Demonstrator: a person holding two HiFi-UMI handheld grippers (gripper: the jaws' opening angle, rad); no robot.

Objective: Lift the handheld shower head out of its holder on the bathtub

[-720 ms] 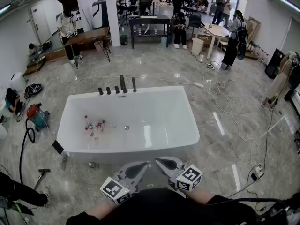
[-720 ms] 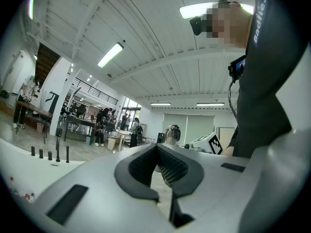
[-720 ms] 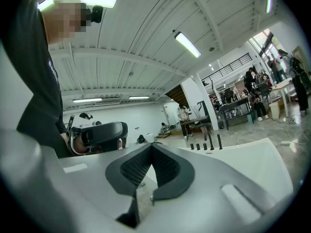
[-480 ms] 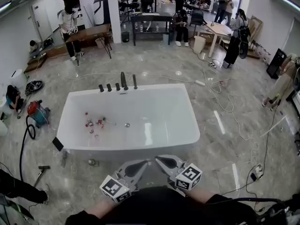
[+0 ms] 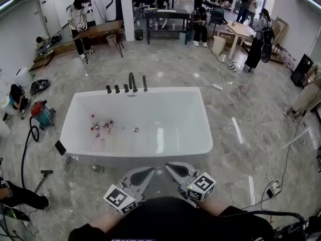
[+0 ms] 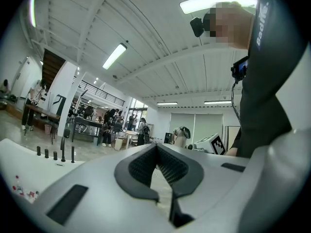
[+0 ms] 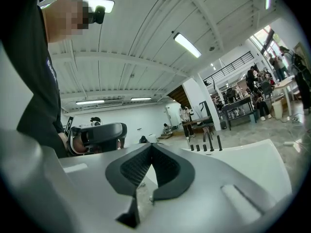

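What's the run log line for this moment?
left hand-held gripper: shut, empty | right hand-held gripper: shut, empty | shower head: upright on bathtub far rim, untouched

a big open workshop hall, not a bathroom — a freestanding bathtub (image 5: 140,153) sits mid-floor. cables (image 5: 244,115) trail past work tables (image 5: 100,30) and a vacuum (image 5: 40,115).

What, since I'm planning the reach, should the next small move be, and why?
Probably step round the bathtub toward the dark fittings on its far rim: the left claw and right claw are both shut, held close to the body at the near side, with the tub between.
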